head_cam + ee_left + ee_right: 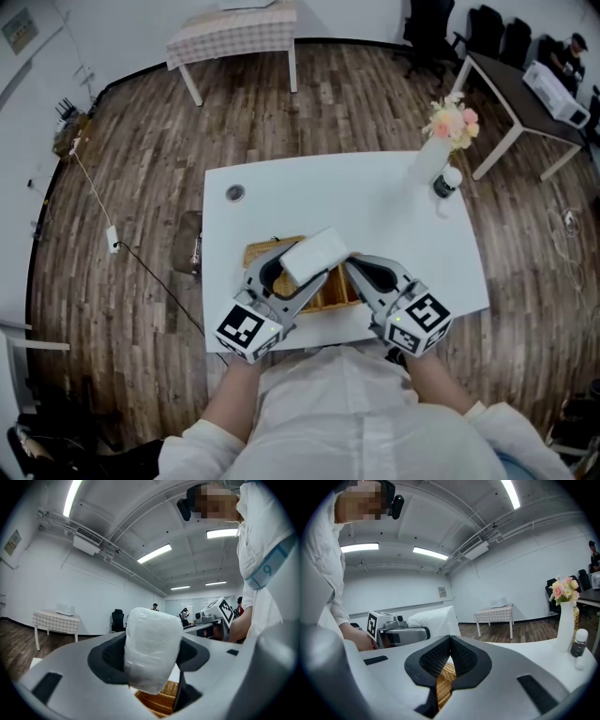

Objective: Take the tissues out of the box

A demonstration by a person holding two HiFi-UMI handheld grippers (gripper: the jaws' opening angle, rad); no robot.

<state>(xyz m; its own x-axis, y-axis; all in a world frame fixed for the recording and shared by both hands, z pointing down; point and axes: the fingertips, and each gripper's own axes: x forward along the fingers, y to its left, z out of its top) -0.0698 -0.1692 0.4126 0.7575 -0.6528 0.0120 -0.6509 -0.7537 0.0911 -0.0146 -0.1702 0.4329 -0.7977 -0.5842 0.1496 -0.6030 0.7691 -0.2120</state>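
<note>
A white wrapped tissue pack (314, 255) hangs just above a wicker basket (258, 251) near the front of the white table (375, 206). My left gripper (305, 267) is shut on the pack, which fills the gap between its pads in the left gripper view (150, 648). The basket's weave (157, 705) shows below it. My right gripper (354, 265) sits just right of the pack over the basket's right end. Its pads meet with nothing between them (449, 641), and basket weave (446, 674) shows under them. The right gripper view also shows the pack (433, 620) and the left gripper (393, 632).
A white vase of flowers (433, 155) and a small dark-capped bottle (447, 181) stand at the table's far right corner. A small round object (235, 193) lies at the far left. A checked-cloth table (234, 33) and a desk (525, 103) stand beyond on the wood floor.
</note>
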